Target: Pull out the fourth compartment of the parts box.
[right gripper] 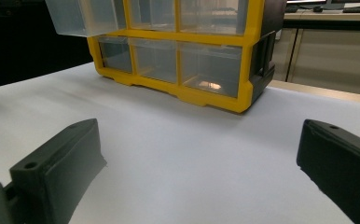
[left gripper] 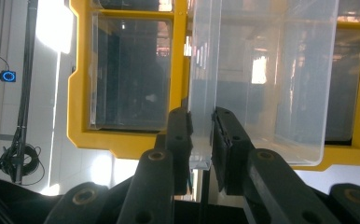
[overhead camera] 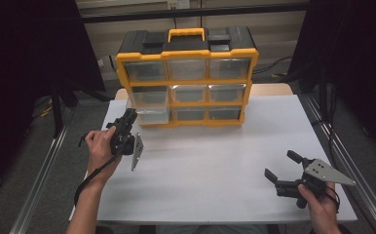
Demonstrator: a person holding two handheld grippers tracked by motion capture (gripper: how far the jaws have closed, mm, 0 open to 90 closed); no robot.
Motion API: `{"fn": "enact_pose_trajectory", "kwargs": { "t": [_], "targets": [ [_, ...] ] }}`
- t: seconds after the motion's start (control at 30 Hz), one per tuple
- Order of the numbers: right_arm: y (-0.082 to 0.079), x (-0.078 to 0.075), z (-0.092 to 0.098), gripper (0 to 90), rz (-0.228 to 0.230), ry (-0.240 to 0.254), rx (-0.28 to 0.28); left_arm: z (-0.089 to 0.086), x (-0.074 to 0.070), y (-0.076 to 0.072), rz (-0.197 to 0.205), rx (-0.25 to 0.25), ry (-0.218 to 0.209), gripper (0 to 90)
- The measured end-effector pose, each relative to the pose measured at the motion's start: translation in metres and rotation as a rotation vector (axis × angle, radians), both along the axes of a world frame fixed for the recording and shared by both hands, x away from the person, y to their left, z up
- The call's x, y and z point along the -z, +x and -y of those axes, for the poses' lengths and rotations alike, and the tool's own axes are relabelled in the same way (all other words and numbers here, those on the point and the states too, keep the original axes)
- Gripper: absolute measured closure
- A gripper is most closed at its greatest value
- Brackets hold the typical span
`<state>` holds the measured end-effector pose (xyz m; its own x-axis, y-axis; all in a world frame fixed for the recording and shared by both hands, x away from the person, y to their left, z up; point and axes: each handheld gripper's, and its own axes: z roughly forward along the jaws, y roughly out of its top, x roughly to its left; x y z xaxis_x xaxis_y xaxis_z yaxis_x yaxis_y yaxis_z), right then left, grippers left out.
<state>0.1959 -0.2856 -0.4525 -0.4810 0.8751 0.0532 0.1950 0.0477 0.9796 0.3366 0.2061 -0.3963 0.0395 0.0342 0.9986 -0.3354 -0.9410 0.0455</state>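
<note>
Gripping the clear drawer (left gripper: 262,84) by its front lip, our left gripper (left gripper: 201,135) has its jaws pinched on thin plastic; the drawer juts out of the left column of the yellow organizer (overhead camera: 186,80). Our right gripper (overhead camera: 286,168) waits with jaws spread, well in front of the organizer. We judge the lip could slip, or a skewed pull could jam the drawer or drag the organizer forward.
</note>
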Motion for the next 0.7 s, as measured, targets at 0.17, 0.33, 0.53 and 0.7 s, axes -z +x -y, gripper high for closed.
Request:
{"fn": "enact_pose_trajectory", "kwargs": {
  "t": [0.17, 0.33, 0.53, 0.7],
  "targets": [
    [0.0003, 0.0001, -0.0002, 0.0, 0.001, 0.003, 0.000, -0.0007, 0.0026, 0.0000, -0.008, 0.000, -0.041, 76.8],
    [0.0003, 0.0002, -0.0001, 0.0, -0.003, 0.008, -0.001, -0.0007, 0.0012, 0.0000, -0.030, 0.008, -0.076, 71.1],
    [0.0004, 0.0002, 0.0001, 0.0, -0.001, 0.007, -0.003, -0.0030, 0.0020, 0.0004, -0.052, -0.013, -0.142, 55.8],
    [0.0007, 0.0002, 0.0003, 0.0, -0.001, 0.005, 0.002, -0.0011, 0.0011, 0.0008, -0.080, 0.012, -0.209, 41.7]
  ]
}}
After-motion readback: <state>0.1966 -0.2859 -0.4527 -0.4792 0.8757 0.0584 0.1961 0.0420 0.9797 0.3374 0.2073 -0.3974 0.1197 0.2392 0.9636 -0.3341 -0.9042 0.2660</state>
